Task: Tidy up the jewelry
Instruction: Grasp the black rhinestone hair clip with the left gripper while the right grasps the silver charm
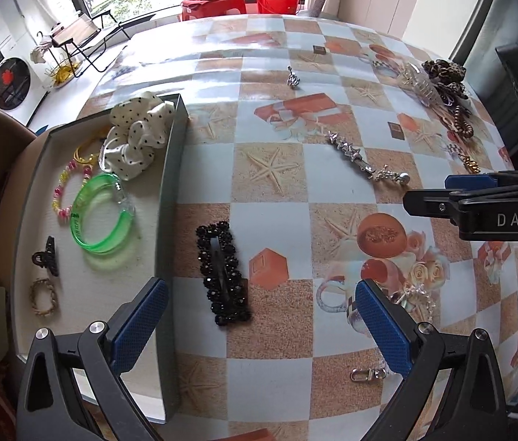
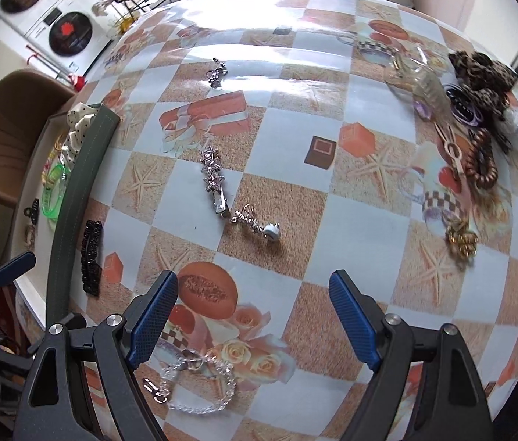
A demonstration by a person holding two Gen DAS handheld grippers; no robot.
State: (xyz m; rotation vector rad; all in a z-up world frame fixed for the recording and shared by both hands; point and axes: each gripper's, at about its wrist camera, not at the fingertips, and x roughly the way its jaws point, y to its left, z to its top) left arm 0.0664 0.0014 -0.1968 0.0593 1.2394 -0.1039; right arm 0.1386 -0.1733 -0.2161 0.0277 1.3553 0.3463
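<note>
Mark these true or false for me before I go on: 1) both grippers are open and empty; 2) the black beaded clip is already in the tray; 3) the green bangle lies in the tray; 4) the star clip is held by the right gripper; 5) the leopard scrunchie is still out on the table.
1) True: the left gripper and the right gripper both stand open, holding nothing.
2) False: the black beaded clip lies on the table, just outside the tray.
3) True: the green bangle is inside it.
4) False: the star clip lies free on the table.
5) True: the leopard scrunchie sits at the far right of the table.
</note>
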